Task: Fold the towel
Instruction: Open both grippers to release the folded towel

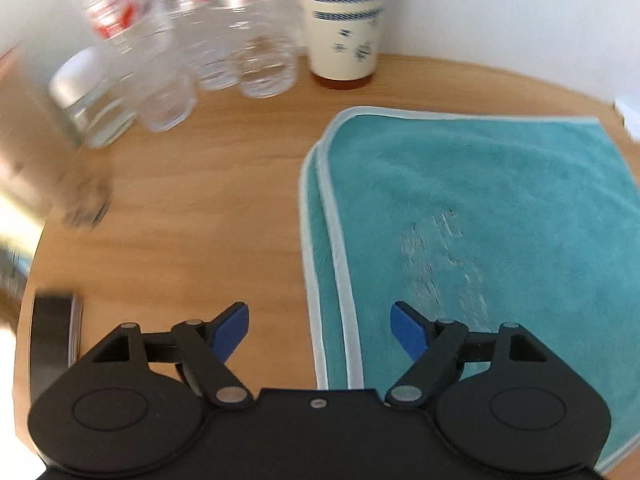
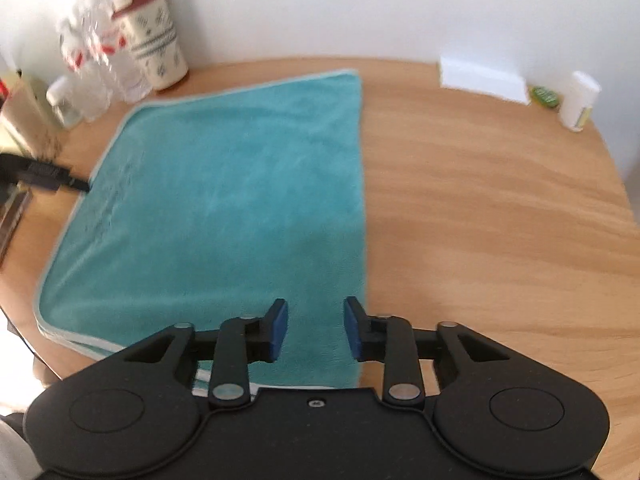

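Now | teal towel (image 2: 224,200) folded double, flat on table (image 2: 500,220) | both grippers' jaws apart, empty

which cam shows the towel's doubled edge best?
Left wrist: the towel has two stacked pale hems running clearly up its left side, close to the left gripper. Right wrist shows nearly the whole towel, but the layered hems appear only at the near left corner.

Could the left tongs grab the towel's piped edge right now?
Probably yes. The left tongs are open, with the towel's white-piped edge lying flat on the table right between the fingertips. Nothing lies in between; the bottles and cup stand well beyond.
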{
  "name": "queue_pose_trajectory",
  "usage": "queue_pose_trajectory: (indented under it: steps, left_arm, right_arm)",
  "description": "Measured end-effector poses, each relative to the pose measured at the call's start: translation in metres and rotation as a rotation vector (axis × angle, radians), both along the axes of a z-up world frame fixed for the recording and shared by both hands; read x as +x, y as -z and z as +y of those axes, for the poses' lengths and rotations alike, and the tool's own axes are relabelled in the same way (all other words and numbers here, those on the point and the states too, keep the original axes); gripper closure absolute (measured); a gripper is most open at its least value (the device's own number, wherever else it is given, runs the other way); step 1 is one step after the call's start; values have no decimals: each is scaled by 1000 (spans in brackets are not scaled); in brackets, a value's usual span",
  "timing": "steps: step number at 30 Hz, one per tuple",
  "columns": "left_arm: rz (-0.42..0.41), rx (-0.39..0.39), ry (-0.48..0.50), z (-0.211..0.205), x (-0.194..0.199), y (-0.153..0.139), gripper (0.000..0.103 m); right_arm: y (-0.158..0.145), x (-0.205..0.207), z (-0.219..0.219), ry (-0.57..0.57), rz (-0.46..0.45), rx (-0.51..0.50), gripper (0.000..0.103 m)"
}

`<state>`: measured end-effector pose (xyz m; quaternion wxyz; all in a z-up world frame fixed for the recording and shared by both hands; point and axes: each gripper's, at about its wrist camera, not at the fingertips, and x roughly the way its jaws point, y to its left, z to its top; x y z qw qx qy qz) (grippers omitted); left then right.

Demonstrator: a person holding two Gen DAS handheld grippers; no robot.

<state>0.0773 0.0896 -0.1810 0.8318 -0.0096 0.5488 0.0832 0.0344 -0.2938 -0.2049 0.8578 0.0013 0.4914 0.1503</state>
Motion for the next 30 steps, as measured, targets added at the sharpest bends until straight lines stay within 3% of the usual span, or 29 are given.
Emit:
queue_pose_trajectory:
  steps: [3, 9, 11, 14, 30]
  left_arm:
    - [1, -48, -57, 3, -37, -9, 23]
    - [10, -14, -18, -6, -89, -11, 18]
    - [23, -3, -27, -6, -95, -7, 18]
    - [57, -49, -86, -2, -103, 0, 18]
    - [47, -124, -179, 10, -118, 17, 18]
  right_arm:
    - [-2, -4, -14, 4, -1, 3, 55]
    - [11, -8, -42, 50, 94, 72, 55]
    - [16, -9, -44, 50, 91, 59, 55]
    - [19, -10, -49, 58, 113, 106, 55]
    - [36, 3, -48, 49, 196, 296, 55]
